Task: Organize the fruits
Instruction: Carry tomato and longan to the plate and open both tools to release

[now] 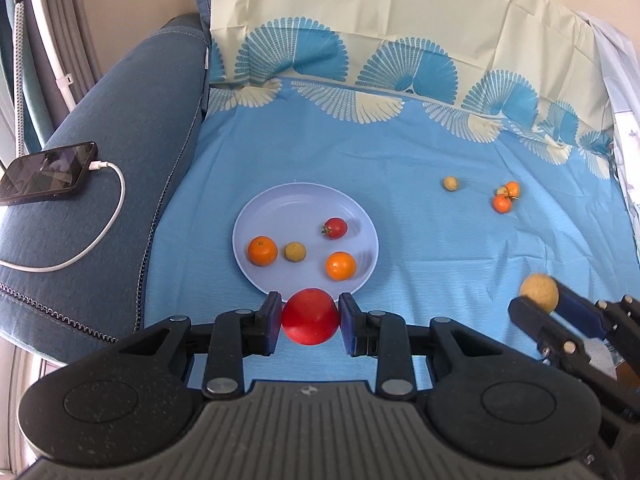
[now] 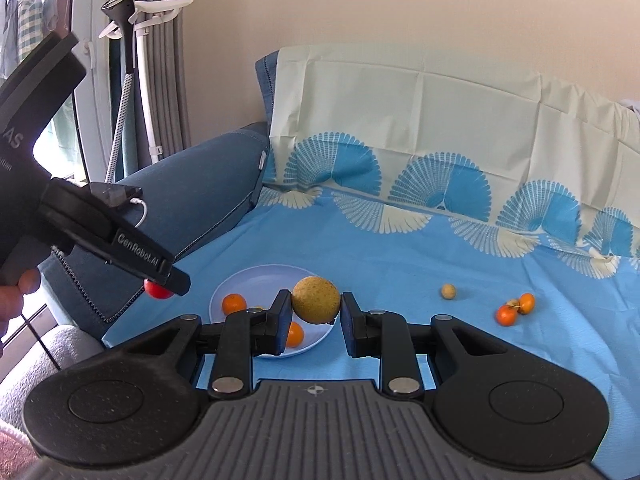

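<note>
Left tool point(image 1: 309, 316) clamped on red tomato point(image 1: 309, 322), right tool point(image 2: 316, 307) on tan fruit point(image 2: 316, 299).

Open cloth point(image 1: 420, 248) right of plate point(image 1: 256, 216)

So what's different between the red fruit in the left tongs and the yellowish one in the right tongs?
The red tomato is smooth, glossy and bright red; the yellow-brown fruit looks dull and speckled. The tomato, in the left tongs, sits at the near rim of the plate, while the yellow-brown fruit, in the right tongs, is further to the right. Both are round, pinched between the pads and lifted off the cloth.
</note>
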Demonstrator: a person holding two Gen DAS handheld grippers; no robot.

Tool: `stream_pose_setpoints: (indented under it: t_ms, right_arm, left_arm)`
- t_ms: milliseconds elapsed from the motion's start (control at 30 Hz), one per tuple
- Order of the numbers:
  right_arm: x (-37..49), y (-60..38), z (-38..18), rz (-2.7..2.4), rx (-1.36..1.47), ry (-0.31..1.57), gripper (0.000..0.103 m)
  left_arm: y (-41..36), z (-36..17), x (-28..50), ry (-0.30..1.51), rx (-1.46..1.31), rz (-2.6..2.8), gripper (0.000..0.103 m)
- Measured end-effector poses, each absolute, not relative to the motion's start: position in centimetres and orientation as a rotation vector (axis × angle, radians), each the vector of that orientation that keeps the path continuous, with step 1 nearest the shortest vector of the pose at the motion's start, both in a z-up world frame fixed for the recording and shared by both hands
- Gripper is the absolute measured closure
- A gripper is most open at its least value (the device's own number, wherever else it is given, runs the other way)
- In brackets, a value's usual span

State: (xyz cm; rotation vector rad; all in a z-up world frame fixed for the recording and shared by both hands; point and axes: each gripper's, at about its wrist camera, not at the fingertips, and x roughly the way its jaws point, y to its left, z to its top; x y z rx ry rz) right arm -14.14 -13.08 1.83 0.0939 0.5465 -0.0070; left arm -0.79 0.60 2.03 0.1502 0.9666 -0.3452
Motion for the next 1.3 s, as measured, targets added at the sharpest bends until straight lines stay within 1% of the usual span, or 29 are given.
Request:
stream_pose_setpoints:
  t_ms: [667, 1300]
  right_arm:
    - [-10.5, -12.7, -0.4, 0.074, 0.103, 0.599, 0.076]
    - [-2.6, -12.2, -4.9, 0.086, 0.123, 0.689, 0.076]
  left_arm:
    - [0.5, 0.0, 2.8, 1.026, 0.140, -0.295, 0.069]
    - [-2.0, -4.1, 10.9, 1.083, 0.145, -0.280, 0.069]
